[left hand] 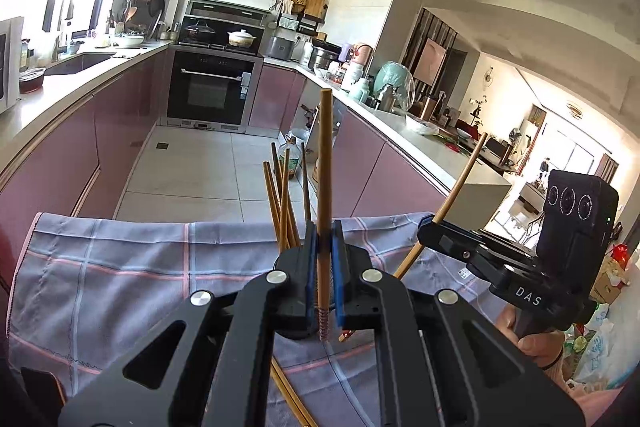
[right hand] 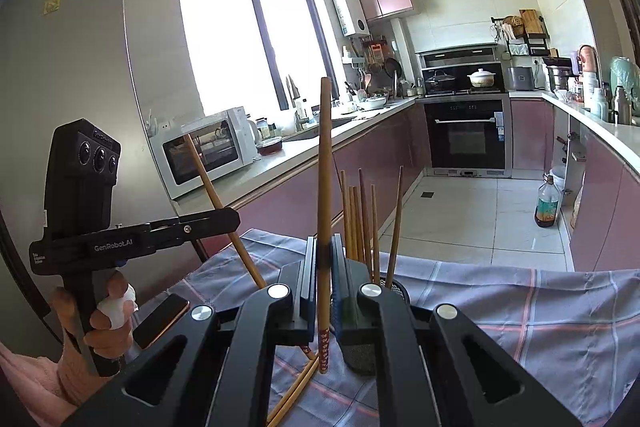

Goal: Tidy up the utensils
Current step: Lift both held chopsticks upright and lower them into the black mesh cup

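My left gripper [left hand: 324, 231] is shut on a light wooden chopstick [left hand: 325, 163] that stands upright, its red patterned end hanging below the pads. Behind it, several darker chopsticks [left hand: 285, 203] rise from a dark holder [left hand: 298, 333] that is mostly hidden. My right gripper [right hand: 324, 243] is likewise shut on an upright chopstick [right hand: 326, 155] with a red patterned end. The mesh holder [right hand: 398, 289] with several chopsticks [right hand: 362, 223] stands just right of it. Each gripper shows in the other's view, the right gripper [left hand: 427, 227] and the left gripper [right hand: 234, 217], each gripping a slanted chopstick.
A checked grey cloth [left hand: 120, 267] covers the table. Loose chopsticks [right hand: 294, 389] lie on it near the front. A phone [right hand: 162, 319] rests at the cloth's left edge. Hands [right hand: 108, 319] hold both gripper handles. Kitchen counters, an oven and a tiled floor lie beyond.
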A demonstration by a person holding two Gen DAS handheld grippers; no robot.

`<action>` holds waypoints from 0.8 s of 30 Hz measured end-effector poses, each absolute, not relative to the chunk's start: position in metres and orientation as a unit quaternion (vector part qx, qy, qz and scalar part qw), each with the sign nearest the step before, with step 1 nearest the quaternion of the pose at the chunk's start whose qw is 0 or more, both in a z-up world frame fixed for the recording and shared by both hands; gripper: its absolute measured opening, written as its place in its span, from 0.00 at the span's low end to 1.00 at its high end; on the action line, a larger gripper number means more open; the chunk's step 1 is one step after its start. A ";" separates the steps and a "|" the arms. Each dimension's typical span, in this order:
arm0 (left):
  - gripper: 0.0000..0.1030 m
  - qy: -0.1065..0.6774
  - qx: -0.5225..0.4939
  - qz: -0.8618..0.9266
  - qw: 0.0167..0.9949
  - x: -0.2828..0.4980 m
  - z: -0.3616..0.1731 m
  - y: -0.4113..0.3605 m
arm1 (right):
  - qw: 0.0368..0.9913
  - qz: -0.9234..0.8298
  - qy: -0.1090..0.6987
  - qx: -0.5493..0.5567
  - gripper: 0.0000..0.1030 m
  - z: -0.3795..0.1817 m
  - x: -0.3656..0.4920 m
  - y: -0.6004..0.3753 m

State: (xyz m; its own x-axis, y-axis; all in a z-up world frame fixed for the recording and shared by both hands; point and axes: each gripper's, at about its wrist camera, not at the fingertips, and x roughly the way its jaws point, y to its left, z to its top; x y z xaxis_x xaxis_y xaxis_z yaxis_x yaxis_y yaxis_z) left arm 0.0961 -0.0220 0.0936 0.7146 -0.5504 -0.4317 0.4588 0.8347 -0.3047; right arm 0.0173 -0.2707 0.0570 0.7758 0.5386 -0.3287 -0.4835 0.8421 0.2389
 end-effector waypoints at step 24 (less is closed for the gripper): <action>0.07 0.266 -0.057 -0.259 0.927 0.134 0.103 -0.048 | 0.950 0.235 0.196 0.065 0.05 0.058 0.056 -0.273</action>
